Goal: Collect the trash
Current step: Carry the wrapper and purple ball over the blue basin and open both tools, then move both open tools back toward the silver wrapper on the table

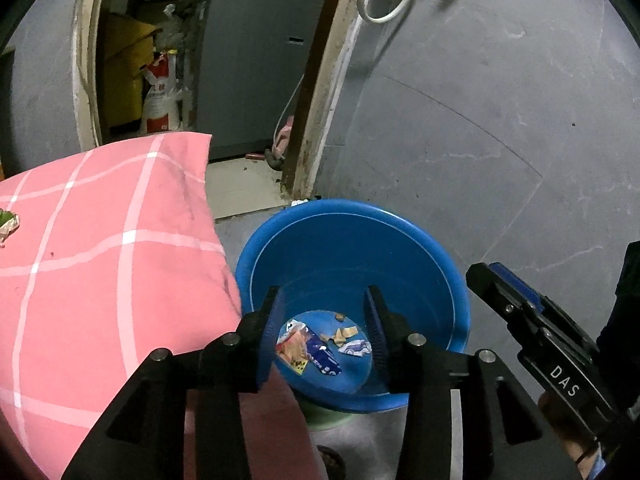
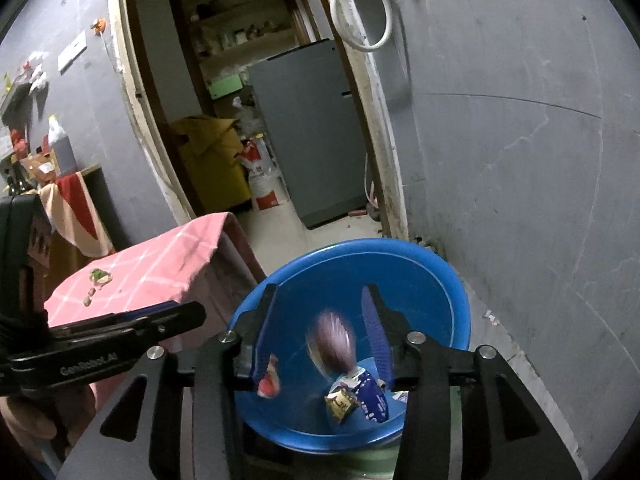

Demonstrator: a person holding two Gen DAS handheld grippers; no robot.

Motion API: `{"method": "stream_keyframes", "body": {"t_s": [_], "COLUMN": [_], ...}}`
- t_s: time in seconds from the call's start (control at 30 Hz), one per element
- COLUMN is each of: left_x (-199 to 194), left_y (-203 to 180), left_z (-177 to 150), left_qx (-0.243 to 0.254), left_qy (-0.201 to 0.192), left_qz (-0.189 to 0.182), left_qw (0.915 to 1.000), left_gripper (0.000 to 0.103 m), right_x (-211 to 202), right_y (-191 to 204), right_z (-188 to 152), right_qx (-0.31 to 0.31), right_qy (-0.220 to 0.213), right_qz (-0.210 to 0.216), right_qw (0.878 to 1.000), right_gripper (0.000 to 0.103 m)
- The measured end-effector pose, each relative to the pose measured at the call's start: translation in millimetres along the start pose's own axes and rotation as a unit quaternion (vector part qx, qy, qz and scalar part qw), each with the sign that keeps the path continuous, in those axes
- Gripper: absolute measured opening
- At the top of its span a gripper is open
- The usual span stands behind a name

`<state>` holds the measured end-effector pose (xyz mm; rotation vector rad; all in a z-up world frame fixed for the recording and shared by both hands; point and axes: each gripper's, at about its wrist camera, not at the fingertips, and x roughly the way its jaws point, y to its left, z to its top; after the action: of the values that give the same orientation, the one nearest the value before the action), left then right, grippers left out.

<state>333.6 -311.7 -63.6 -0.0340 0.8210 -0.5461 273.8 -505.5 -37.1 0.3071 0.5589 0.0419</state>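
A blue plastic basin [image 1: 352, 240] stands on the floor beside a table draped in pink checked cloth [image 1: 100, 260]. Several wrappers [image 1: 316, 346] lie on the basin's bottom. My left gripper [image 1: 323, 296] hangs over the basin, open, with nothing between its blue pads. My right gripper [image 2: 320, 300] is also open above the basin [image 2: 400, 264]. A blurred purple-and-white wrapper [image 2: 334, 344] is in the air between its fingers, touching neither pad. Below it lie a dark blue wrapper [image 2: 368, 394] and a red one [image 2: 269, 384]. More scraps [image 2: 100, 276] sit on the pink cloth.
A grey wall [image 1: 500, 120] rises close behind the basin. A doorway opens onto a grey fridge [image 2: 312, 132], a yellow box [image 2: 212, 160] and a red-and-white sack [image 2: 262, 180]. A white cable loop [image 2: 364, 8] hangs on the wall. A cluttered stand [image 2: 60, 184] is at the left.
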Motion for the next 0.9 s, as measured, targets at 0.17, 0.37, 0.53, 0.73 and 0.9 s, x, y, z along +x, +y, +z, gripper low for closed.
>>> {"method": "stream_keyframes", "body": {"t_s": [0.17,0.37,0.53,0.73,0.9], "left_x": [-22.4,-59.4,-100.8,-142.6,-175.0], "left_y": [4.5,14.2,27.8,40.8,53.3], "left_z": [-2.9,-2.7,-8.8,-17.4,-28.2], "left_qx": [-0.012,-0.023,-0.033,-0.034,-0.041], "left_qy": [-0.036,-0.091,-0.163,-0.221,-0.253], "left_qz": [-0.001,0.011,0.023,0.057,0.078], "left_qw": [0.9993,0.9955,0.9858,0.973,0.9635], "left_gripper": [0.054,0.067,0.095,0.098,0.099], "right_x": [-8.3,-28.9,-50.6,-72.3,-87.4], "right_y": [1.0,10.6,22.7,44.2,67.1], "right_z": [2.0,10.2,17.8,23.7,22.6], "right_qx": [0.002,-0.008,-0.014,-0.026,-0.048], "right_qy": [-0.016,-0.051,-0.091,-0.135,-0.164], "right_qz": [-0.005,-0.012,-0.007,0.007,0.016], "right_qw": [1.0,0.999,0.996,0.99,0.985], "right_gripper": [0.048,0.056,0.08,0.103,0.103]}}
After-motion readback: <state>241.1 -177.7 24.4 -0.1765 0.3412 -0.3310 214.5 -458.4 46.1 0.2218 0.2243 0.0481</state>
